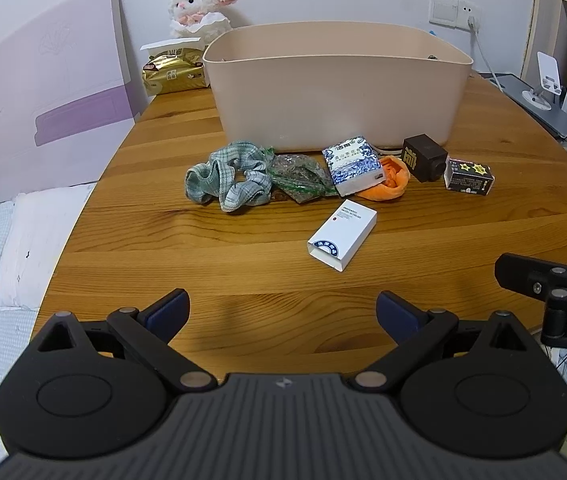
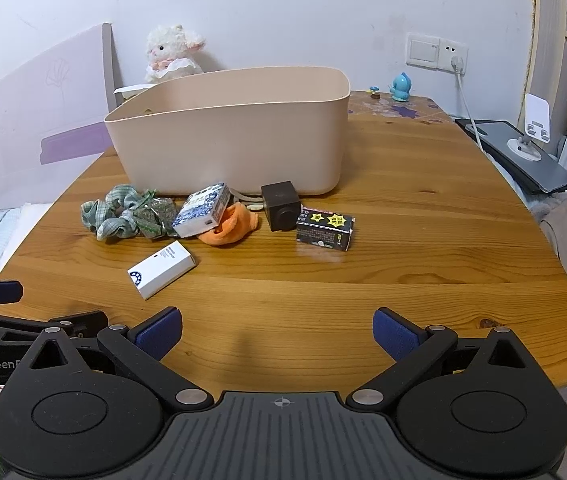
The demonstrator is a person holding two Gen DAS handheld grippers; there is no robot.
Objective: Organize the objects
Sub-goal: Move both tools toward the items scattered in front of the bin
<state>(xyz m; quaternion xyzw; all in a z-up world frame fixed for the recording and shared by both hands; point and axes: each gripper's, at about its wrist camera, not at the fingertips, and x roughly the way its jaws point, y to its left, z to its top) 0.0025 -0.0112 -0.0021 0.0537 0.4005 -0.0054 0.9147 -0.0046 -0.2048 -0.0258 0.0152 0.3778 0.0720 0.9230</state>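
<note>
My left gripper and right gripper gape, holding nothing; "GenR" shows on my left one; white box print unreadable.

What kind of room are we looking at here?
Probably a bedroom at home: bedding lies beside the wooden table, a plush lamb sits by the wall, and a headboard-like panel stands behind.

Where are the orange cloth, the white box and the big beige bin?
orange cloth (image 1: 391, 184), left wrist view, its front fold.
white box (image 1: 343, 236), left wrist view, its top face.
beige bin (image 2: 235, 152), right wrist view, its front wall.
</note>
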